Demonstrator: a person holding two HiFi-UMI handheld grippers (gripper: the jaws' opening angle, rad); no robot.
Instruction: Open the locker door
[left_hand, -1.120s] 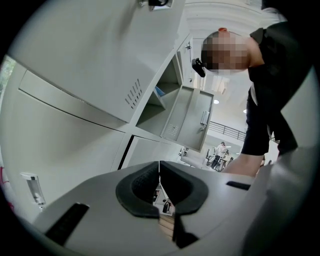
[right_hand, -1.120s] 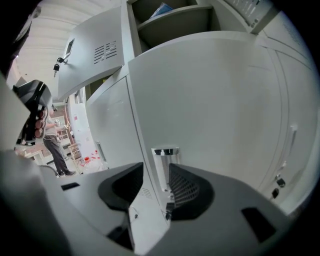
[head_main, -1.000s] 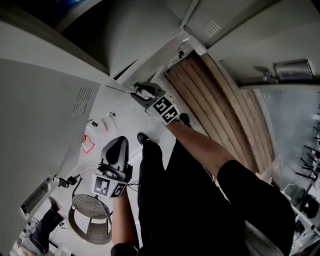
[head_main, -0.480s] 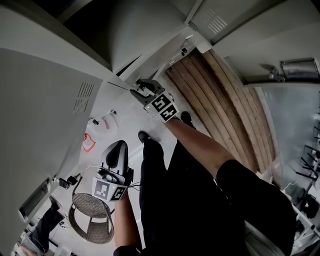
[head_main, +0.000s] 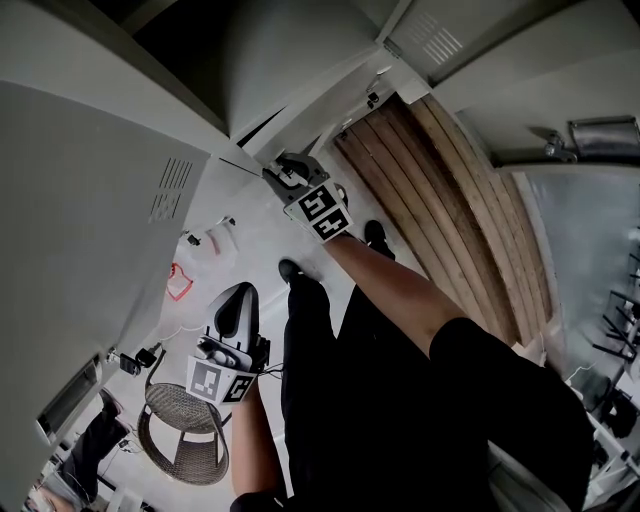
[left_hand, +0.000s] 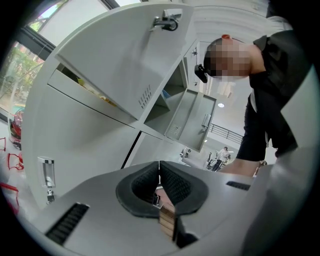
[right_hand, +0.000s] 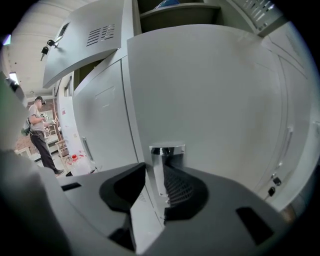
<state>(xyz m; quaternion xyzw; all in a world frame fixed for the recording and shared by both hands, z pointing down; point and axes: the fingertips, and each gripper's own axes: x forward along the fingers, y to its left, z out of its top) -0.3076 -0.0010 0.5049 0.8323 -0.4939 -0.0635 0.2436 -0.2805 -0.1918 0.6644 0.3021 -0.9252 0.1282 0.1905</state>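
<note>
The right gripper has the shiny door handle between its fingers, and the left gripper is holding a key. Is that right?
Not quite. The left gripper holds no key: the left gripper view shows its fingers together with nothing between them. The rest stands: the shiny door handle is between the fingers of the right gripper, which have just been closing.

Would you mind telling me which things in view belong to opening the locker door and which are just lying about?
Part of the job: locker door; its chrome handle; right gripper, whose jaws have just been closing with the handle between them.

Just lying about: slatted wooden bench; wicker chair; red-and-white item on the floor; left gripper, shut and empty.
</note>
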